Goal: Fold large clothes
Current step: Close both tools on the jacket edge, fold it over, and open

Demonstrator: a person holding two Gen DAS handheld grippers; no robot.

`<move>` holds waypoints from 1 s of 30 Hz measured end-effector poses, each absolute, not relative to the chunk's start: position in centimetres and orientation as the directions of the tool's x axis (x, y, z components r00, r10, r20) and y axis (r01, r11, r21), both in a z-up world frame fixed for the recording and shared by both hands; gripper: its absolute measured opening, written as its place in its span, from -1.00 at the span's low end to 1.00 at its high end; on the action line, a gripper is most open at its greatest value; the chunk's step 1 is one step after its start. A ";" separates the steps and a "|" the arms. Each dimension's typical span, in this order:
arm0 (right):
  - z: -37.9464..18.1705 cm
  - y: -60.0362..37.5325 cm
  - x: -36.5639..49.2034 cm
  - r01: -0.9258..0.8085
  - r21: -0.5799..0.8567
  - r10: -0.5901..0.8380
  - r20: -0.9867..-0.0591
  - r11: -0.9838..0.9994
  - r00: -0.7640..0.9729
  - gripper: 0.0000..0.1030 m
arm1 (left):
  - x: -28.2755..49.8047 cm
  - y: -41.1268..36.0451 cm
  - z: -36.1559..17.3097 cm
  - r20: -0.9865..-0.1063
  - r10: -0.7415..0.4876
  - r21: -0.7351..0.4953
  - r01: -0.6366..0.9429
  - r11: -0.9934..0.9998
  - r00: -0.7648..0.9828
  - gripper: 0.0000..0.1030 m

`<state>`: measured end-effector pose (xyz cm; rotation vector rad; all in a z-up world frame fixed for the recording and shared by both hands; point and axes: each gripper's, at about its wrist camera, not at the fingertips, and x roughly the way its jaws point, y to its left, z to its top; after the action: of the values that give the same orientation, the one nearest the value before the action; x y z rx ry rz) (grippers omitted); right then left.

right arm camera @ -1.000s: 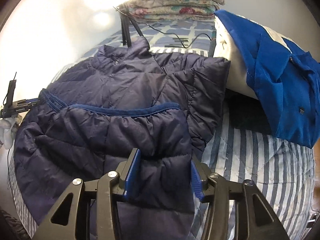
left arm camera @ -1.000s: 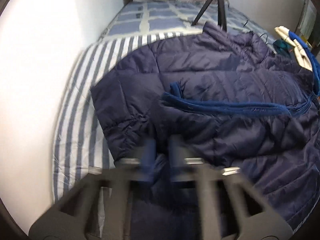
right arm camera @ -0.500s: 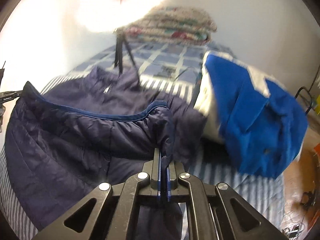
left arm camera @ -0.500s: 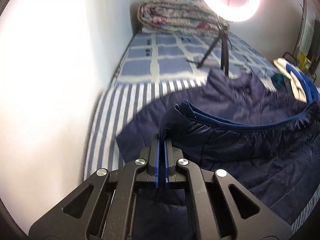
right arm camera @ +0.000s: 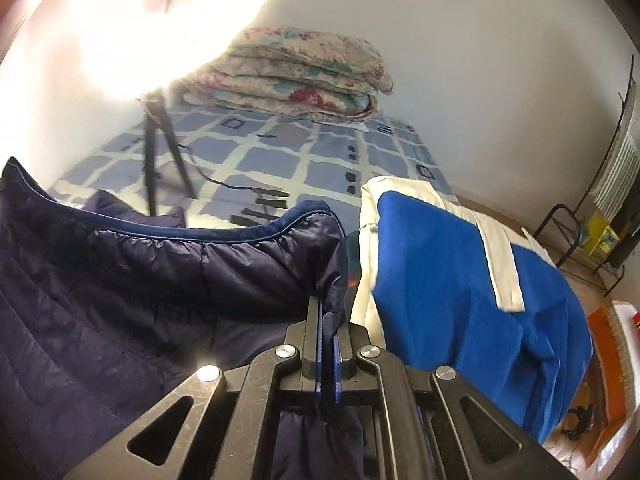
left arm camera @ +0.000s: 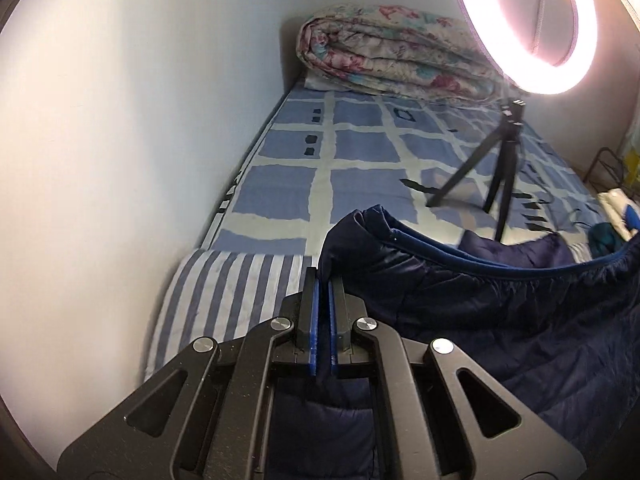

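A navy quilted puffer jacket [left arm camera: 500,320] with a blue-lined hem lies on the bed, its bottom edge lifted. My left gripper [left arm camera: 323,284] is shut on the jacket's left hem corner and holds it above the striped sheet. My right gripper [right arm camera: 328,312] is shut on the jacket's right hem corner [right arm camera: 316,248]. The hem stretches between the two grippers as a raised curved band. The jacket's lower body hangs below and toward me; its collar end is mostly hidden behind the lifted hem.
A blue-and-white garment [right arm camera: 460,280] is piled right of the jacket. A ring light [left arm camera: 532,20] on a black tripod [left arm camera: 500,172] stands mid-bed. A folded floral quilt [left arm camera: 400,56] lies at the headboard. A white wall [left arm camera: 100,160] borders the left. A metal rack [right arm camera: 580,232] stands right.
Both grippers closed on the hem corners and have lifted them up off the bed. The hem now hangs raised between them, and both views tilt upward toward the headboard.
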<state>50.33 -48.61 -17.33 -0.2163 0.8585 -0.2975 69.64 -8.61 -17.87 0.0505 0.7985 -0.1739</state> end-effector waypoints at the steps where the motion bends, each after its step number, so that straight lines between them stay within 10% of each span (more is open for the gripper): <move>1: -17.9 -48.6 50.9 0.170 -0.327 -0.361 -0.709 0.929 0.607 -0.99 | 70.1 -8.9 -18.4 -0.720 -0.125 -0.013 0.168 0.986 0.682 -0.97; 9: -22.5 -47.9 52.7 0.117 -0.470 -0.453 -0.709 0.875 0.540 -0.99 | 73.3 -11.0 -23.3 -0.767 -0.038 0.067 0.139 0.988 0.641 -0.95; 13: -23.3 -47.6 52.9 0.105 -0.510 -0.484 -0.706 0.854 0.517 -0.94 | 73.5 -11.0 -24.2 -0.779 -0.009 0.075 0.108 0.991 0.628 -0.61; 16: -22.0 -47.0 52.3 0.119 -0.510 -0.485 -0.684 0.852 0.545 -0.52 | 72.2 -10.1 -22.3 -0.748 -0.020 0.045 0.081 0.996 0.663 -0.15; 30: -13.1 -43.5 33.9 0.127 -0.172 -0.211 -0.694 0.977 0.688 0.27 | 53.1 -5.6 -9.1 -0.533 -0.364 -0.201 0.304 0.931 0.764 0.19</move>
<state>33.89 -43.47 -13.12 -0.1136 0.7898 -0.1896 53.11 -5.64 -9.12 -0.1046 0.6005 -0.3635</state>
